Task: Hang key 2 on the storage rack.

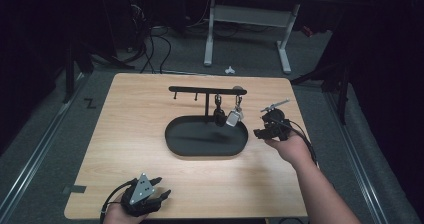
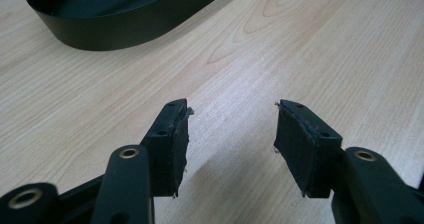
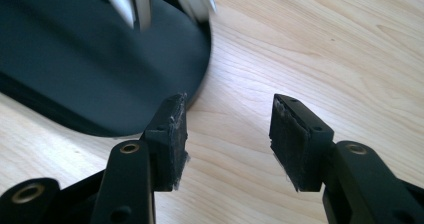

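Note:
A black oval tray [image 1: 200,154] lies mid-table with a T-shaped black rack [image 1: 207,89] rising from it. From the rack's right half hang a black tag [image 1: 219,116] and a silver tag [image 1: 233,118]. My right gripper [image 1: 257,132] hovers just right of the tray, open, nothing between its pads. In the right gripper view its jaws [image 3: 227,134] stand apart over bare wood beside the tray's rim [image 3: 200,79], with blurred silver pieces [image 3: 135,4] at the top. My left gripper [image 1: 164,187] rests near the table's front left, open and empty [image 2: 231,134], facing the tray [image 2: 125,26].
The wooden table [image 1: 140,134] ends close in front of my left hand. Behind the table stand a white desk frame [image 1: 210,34] and loose cables [image 1: 150,44] on the grey floor. Bare wood lies between the tray and the front edge.

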